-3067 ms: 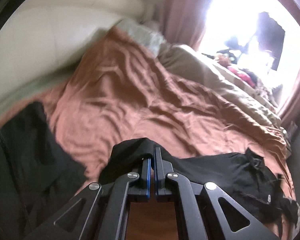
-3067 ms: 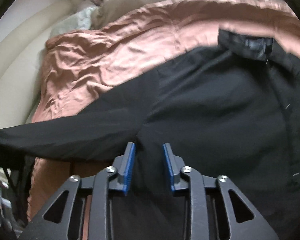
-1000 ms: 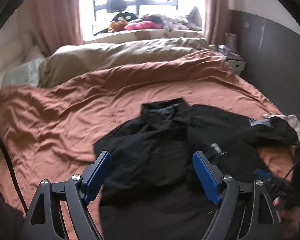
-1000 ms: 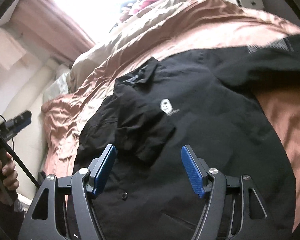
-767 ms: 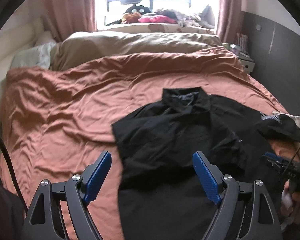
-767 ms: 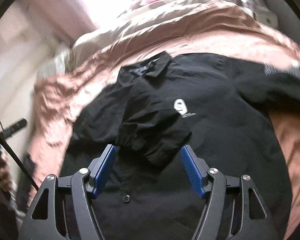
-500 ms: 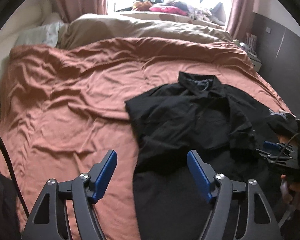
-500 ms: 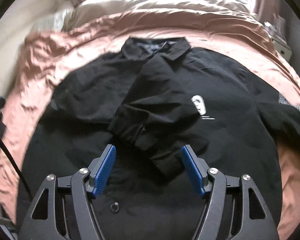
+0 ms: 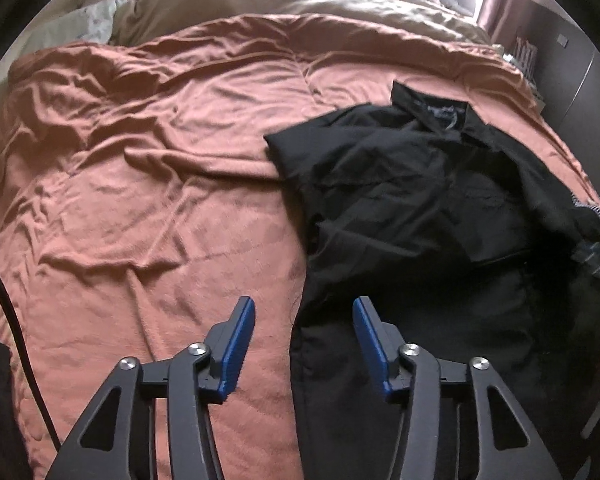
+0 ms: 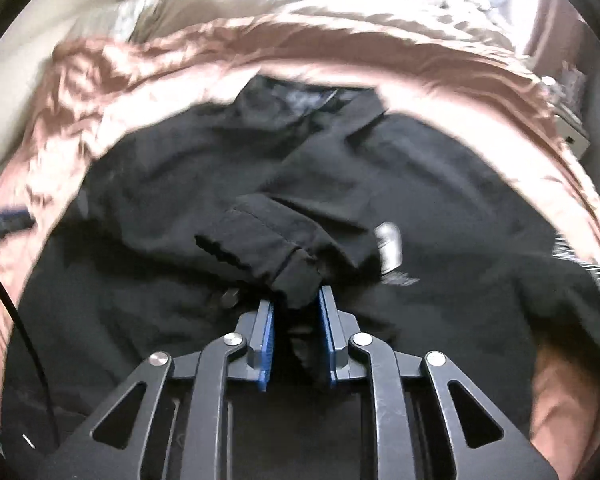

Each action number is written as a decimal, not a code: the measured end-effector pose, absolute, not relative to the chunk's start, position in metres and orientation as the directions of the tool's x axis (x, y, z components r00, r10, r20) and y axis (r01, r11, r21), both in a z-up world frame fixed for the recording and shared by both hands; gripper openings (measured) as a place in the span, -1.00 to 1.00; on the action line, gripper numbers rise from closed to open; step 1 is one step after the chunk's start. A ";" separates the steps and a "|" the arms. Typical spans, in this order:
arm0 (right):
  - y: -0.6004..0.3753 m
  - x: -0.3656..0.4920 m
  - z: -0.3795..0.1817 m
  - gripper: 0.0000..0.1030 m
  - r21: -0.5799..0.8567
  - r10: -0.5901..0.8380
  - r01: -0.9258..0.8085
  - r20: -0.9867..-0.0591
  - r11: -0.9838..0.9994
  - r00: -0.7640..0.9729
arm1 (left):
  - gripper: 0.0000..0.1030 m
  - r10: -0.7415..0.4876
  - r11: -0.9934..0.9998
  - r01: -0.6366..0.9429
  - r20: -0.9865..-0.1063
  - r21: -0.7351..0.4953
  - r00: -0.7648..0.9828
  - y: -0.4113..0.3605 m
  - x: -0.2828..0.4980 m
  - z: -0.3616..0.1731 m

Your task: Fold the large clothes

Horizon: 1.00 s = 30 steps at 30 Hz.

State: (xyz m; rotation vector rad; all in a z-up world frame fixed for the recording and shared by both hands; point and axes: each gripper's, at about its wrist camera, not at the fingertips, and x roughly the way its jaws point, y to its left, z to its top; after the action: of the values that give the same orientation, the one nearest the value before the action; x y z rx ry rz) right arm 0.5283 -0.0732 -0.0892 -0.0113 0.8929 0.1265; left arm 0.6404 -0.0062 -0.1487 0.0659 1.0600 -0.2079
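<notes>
A large black jacket point(image 9: 420, 216) lies spread on the rust-brown bedspread point(image 9: 148, 184), collar away from me, with one sleeve folded across its chest. My left gripper point(image 9: 302, 320) is open and empty, straddling the jacket's left edge near the hem. In the right wrist view my right gripper point(image 10: 296, 306) has its jaws narrowed around the cuff of the folded sleeve point(image 10: 284, 256) on the jacket point(image 10: 460, 216). A white chest logo point(image 10: 390, 250) shows beside the cuff.
A beige duvet point(image 9: 300, 4) and a pale pillow point(image 9: 88, 24) lie at the head of the bed. A dark wall point(image 9: 580, 72) and a cluttered nightstand point(image 9: 524, 56) stand at the right. A black cable point(image 9: 8, 320) hangs at the left.
My left gripper has moved left and down to the jacket's left edge and narrowed. My right gripper has dropped to the folded sleeve and closed on its cuff.
</notes>
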 end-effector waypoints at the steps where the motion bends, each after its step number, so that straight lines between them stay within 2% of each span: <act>1: -0.084 0.527 -0.083 -0.68 0.054 0.101 -0.093 -0.767 0.994 0.633 | -0.03 -0.136 0.979 0.199 -0.876 -0.047 0.462 -0.007 0.642 -0.154; 6: -0.153 0.524 -0.066 -0.67 0.041 -0.058 0.132 -0.745 0.990 0.665 | -0.09 -0.091 0.987 0.161 -0.903 -0.025 0.420 -0.004 0.648 -0.176; 8: -0.185 0.522 -0.067 -0.58 0.101 -0.065 0.214 -0.758 0.972 0.649 | -0.09 -0.070 0.990 0.140 -0.910 -0.014 0.409 0.000 0.649 -0.180; 10: -0.209 0.515 -0.073 -0.11 0.185 -0.021 0.246 -0.760 0.951 0.650 | -0.09 -0.075 0.992 0.123 -0.910 -0.026 0.409 0.004 0.650 -0.178; 11: -0.215 0.511 -0.074 0.28 0.202 -0.015 0.254 -0.754 0.946 0.657 | -0.09 -0.081 0.992 0.118 -0.907 -0.035 0.413 0.005 0.650 -0.175; 12: -0.220 0.508 -0.077 0.37 0.217 -0.014 0.262 -0.744 0.940 0.668 | -0.09 -0.093 0.993 0.109 -0.900 -0.051 0.426 0.007 0.650 -0.169; 16: -0.228 0.509 -0.099 0.37 0.313 0.086 0.239 -0.752 0.919 0.654 | -0.09 -0.110 0.993 0.096 -0.881 -0.073 0.461 0.002 0.658 -0.155; 21: -0.241 0.533 -0.131 0.34 0.404 0.194 0.226 -0.768 0.886 0.611 | -0.09 -0.100 0.991 0.127 -0.867 -0.043 0.488 -0.018 0.672 -0.152; 22: -0.244 0.540 -0.138 0.28 0.419 0.212 0.225 -0.769 0.880 0.604 | -0.09 -0.099 0.990 0.133 -0.865 -0.038 0.492 -0.022 0.674 -0.152; 24: -0.250 0.554 -0.146 -0.11 0.446 0.244 0.218 -0.766 0.868 0.595 | -0.09 -0.106 0.988 0.148 -0.859 -0.035 0.500 -0.032 0.680 -0.153; 27: -0.254 0.572 -0.155 -0.43 0.402 0.204 0.244 -0.794 0.883 0.573 | -0.09 -0.132 0.985 0.160 -0.854 -0.058 0.503 -0.048 0.691 -0.157; 30: -0.263 0.570 -0.151 -0.44 0.388 0.182 0.269 -0.805 0.881 0.564 | -0.09 -0.142 0.983 0.174 -0.854 -0.061 0.501 -0.069 0.699 -0.165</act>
State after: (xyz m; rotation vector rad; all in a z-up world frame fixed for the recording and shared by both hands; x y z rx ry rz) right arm 0.5705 -0.2630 -0.1510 0.5100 0.9813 -0.0539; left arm 0.6995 -0.0685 -0.1653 0.0345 1.0285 -0.1910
